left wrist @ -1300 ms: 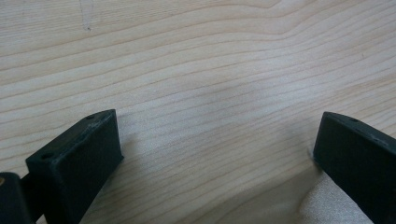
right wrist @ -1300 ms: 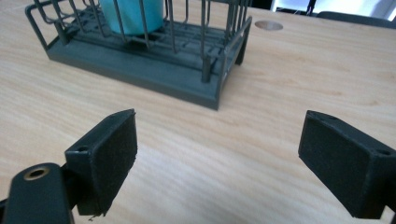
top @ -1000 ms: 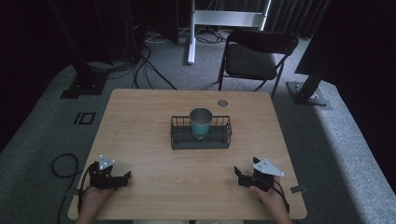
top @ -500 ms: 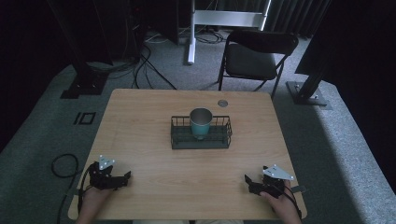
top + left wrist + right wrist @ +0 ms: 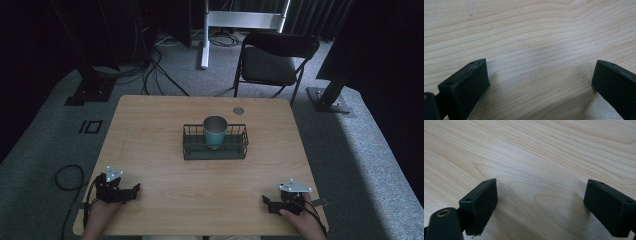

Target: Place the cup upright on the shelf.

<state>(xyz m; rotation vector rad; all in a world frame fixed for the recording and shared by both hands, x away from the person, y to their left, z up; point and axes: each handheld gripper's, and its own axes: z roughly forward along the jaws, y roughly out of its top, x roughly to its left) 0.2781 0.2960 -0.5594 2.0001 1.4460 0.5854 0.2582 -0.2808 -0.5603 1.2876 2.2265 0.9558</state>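
Observation:
A teal cup (image 5: 215, 131) stands upright inside a black wire basket (image 5: 192, 151) at the middle of the wooden table (image 5: 165, 125). My left gripper (image 5: 134, 189) rests on the table near the front left corner, held by a hand. Its jaws stand wide apart over bare wood in the left gripper view (image 5: 539, 82). My right gripper (image 5: 266, 202) lies near the front right corner, also in a hand. In the right gripper view (image 5: 540, 200) the jaws are spread with nothing between them. Both grippers are far from the basket.
A small round grommet (image 5: 238, 110) sits in the table's far edge. A black folding chair (image 5: 272, 60) stands behind the table. Cables (image 5: 67, 177) trail on the grey carpet at the left. Dark stands and posts (image 5: 92, 75) surround the table.
My right gripper has drawn back toward the table's front right corner and settled low. The left gripper has stayed put.

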